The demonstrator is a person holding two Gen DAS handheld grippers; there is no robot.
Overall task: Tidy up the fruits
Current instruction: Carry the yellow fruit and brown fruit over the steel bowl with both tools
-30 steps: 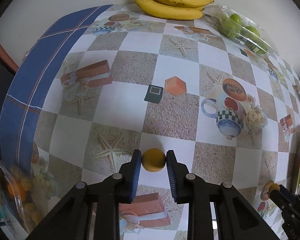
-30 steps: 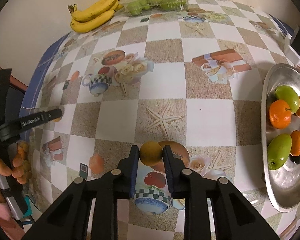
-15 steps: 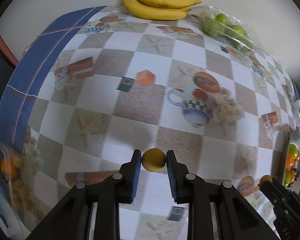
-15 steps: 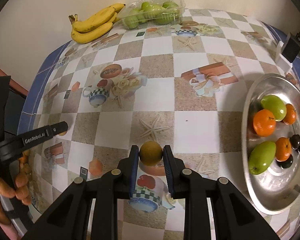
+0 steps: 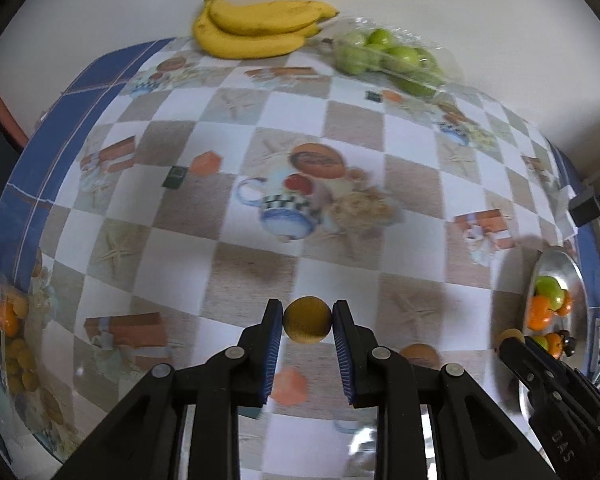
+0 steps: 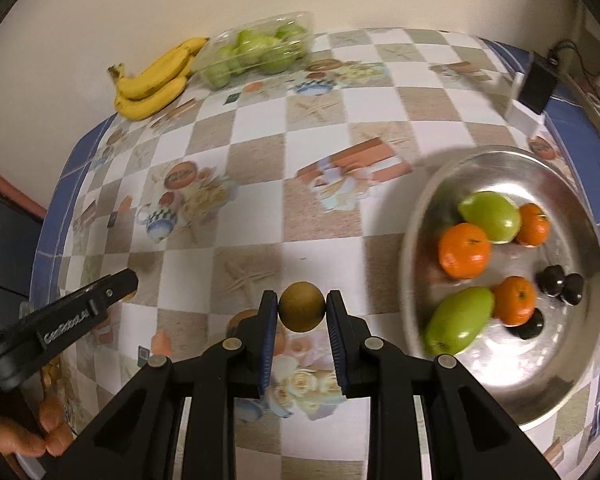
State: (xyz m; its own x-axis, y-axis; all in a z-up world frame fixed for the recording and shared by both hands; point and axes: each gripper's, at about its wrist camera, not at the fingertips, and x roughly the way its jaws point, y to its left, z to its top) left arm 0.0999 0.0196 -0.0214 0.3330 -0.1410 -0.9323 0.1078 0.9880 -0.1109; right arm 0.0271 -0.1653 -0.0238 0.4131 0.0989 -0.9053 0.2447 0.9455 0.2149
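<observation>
Your left gripper (image 5: 307, 321) is clenched on a small round brownish-yellow fruit (image 5: 307, 320), the blue pads pressing it from both sides, and it hangs above the checkered tablecloth (image 5: 340, 136) rather than resting on it. Your right gripper (image 6: 302, 312) is clamped the same way on a second round brown fruit (image 6: 302, 312) — also lifted clear of the cloth, with the metal tray (image 6: 556, 376) just off to its right.

In that tray you already have two green fruits, the upper one (image 6: 490, 216) and the lower one (image 6: 460, 320), three oranges – the largest (image 6: 464, 250) sits beside the upper green fruit – and a few small dark fruits (image 6: 560, 288) towards the right-hand side.

At the far edge of the table, against the wall, a bunch of bananas (image 5: 256, 28) lies next to a clear plastic box of green fruits (image 5: 388, 56); the two are touching or very nearly so. From the left wrist view you can see a clear container (image 5: 12, 344) at the near left edge holding more small yellow-brown fruits and an orange, though blur hides the details.

From the right wrist view your left gripper's finger shows at the left edge, well apart from the tray, with your hand (image 6: 24, 436) wrapped around its handle below.
</observation>
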